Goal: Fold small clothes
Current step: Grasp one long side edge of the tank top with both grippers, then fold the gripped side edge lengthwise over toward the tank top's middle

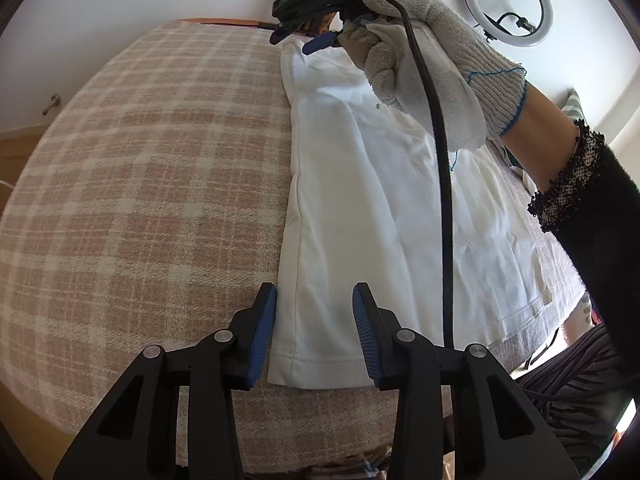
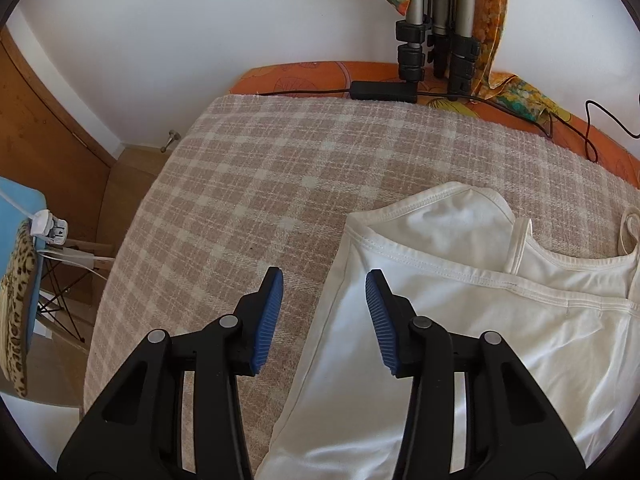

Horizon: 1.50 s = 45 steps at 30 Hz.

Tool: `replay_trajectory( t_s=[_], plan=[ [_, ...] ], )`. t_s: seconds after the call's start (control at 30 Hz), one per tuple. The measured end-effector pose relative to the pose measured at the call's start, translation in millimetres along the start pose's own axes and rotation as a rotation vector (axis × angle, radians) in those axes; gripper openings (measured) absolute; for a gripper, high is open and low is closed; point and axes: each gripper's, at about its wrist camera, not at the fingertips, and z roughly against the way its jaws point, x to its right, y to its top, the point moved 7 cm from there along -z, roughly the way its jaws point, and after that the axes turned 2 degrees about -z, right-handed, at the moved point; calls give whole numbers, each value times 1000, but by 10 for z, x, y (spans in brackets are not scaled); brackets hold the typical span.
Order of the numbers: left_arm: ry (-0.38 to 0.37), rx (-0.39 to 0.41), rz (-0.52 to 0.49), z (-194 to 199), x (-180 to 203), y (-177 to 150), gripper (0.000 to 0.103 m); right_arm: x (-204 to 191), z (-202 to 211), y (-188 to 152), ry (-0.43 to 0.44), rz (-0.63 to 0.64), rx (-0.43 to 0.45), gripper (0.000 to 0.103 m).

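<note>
The white camisole (image 1: 360, 200) lies flat on the checked blanket (image 1: 140, 200), its long left edge running between both pairs of fingers. The left gripper (image 1: 314, 332) hangs over the hem corner with its fingers apart, holding nothing; the right gripper (image 2: 324, 316), also spread and empty, straddles the side edge just below the neckline. The thin strap (image 2: 628, 228) lies loose beyond the right fingers. Likely risk: a pinch catching only the top layer, or blanket too, so the fold drags crooked
</note>
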Motion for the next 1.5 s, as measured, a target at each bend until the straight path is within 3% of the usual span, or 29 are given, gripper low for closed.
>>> replay_trajectory(
  t_s=[0.23, 0.3, 0.4, 0.87, 1.23, 1.5],
  plan=[
    [-62, -12, 33, -16, -63, 18, 10, 21, -220, 21, -100, 38, -19, 31],
    [-80, -9, 51, 8, -104, 40, 8, 39, -230, 40, -122, 47, -13, 17],
    [-106, 4, 72, 48, -153, 59, 5, 83, -209, 50, -101, 30, -12, 7],
    [-159, 70, 8, 201, 231, 182, 3, 346, 400, 144, 39, -50, 80, 5],
    [-228, 33, -103, -2, 851, 261, 3, 1056, 685, -35, -3, -85, 107, 5],
    [-229, -58, -186, -330, 1159, 162, 3, 1378, 511, -239, -96, -80, 49, 5]
  ],
)
